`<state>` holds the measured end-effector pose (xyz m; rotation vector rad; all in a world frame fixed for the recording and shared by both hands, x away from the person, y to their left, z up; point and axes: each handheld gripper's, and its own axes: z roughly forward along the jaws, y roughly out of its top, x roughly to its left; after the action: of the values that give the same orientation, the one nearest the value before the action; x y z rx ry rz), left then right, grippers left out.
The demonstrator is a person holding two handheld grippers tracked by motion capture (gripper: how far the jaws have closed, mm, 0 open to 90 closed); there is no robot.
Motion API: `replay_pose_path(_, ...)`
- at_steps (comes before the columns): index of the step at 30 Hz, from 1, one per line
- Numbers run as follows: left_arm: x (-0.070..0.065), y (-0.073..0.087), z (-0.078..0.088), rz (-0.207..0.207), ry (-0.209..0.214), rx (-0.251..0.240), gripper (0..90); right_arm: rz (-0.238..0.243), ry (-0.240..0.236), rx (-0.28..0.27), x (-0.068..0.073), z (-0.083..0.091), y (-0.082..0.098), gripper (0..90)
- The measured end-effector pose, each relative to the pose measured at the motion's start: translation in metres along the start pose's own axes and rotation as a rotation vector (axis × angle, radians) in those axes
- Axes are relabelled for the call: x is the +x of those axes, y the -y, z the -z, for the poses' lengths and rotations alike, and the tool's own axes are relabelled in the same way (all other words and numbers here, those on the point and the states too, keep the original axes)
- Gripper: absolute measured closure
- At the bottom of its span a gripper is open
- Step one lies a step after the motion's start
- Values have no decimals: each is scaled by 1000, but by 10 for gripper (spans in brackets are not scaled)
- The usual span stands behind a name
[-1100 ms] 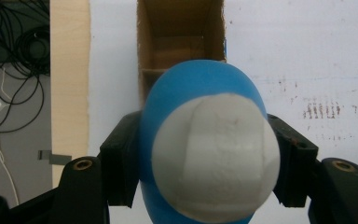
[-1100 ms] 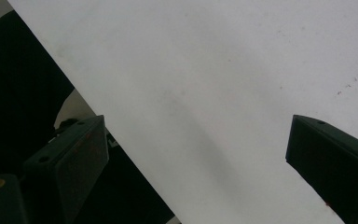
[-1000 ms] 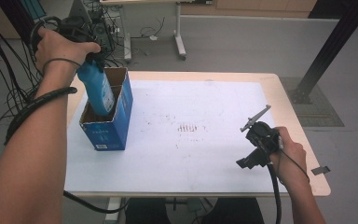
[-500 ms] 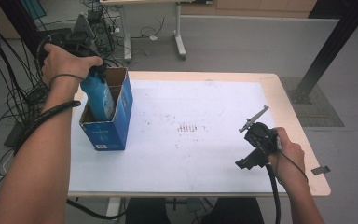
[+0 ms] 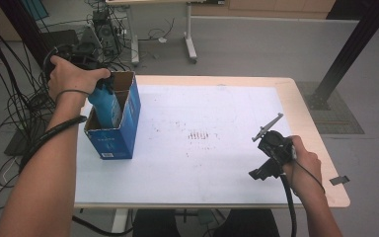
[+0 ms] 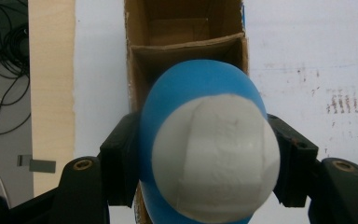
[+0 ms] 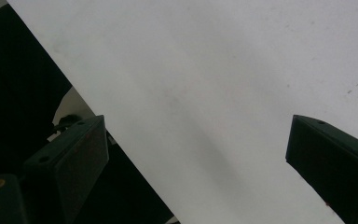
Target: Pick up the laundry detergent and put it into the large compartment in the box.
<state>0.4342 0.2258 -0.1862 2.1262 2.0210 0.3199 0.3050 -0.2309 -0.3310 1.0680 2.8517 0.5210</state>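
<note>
The worktop (image 5: 217, 163) carries a blue box (image 5: 116, 133) with 2 compartments near its left edge. Since a second ago the bottle (image 5: 106, 106) has sunk from above the box into the near compartment, so it is judged almost seated; letting go should come next. The left gripper (image 6: 205, 154) pinches the bottle's blue body behind its white cap (image 6: 216, 156). The right gripper (image 5: 269, 148) rests at the worktop's right, jaws spread and empty.

Left gripper (image 6: 200, 154) clamped on the blue bottle (image 6: 209, 154), pointing down into the box (image 5: 123, 133). Right gripper (image 7: 196, 154) held low, well right of the box, jaws wide apart, holding nothing.
</note>
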Motion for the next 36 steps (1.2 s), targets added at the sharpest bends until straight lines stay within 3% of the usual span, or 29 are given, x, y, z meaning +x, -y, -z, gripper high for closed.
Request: replay_pose_path(36, 3, 15, -59, 6, 5, 50, 378, 1, 6, 21, 3, -6, -3, 54)
